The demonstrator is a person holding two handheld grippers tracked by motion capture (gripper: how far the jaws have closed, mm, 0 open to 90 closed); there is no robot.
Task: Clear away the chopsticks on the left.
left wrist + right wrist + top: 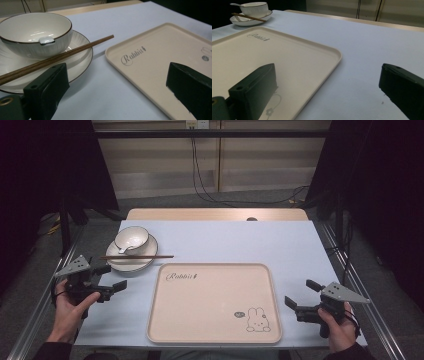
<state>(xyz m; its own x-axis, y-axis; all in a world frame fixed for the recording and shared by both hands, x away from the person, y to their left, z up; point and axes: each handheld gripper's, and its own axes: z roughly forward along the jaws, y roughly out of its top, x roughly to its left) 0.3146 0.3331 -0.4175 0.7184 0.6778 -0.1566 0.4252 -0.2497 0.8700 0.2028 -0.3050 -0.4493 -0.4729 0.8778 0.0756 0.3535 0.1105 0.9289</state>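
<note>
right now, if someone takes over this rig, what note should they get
Left gripper: open, holding nothing, just short of the plate.
Right gripper: open, holding nothing, at the tray's right edge.
Things: the bowl sits on the plate with a spoon in it; the chopsticks lie across the plate's front rim. The tray holds nothing.
Done: nothing moved onto the tray.
Left: probably shift the tableware onto the tray, starting with the left gripper, which is nearest.
</note>
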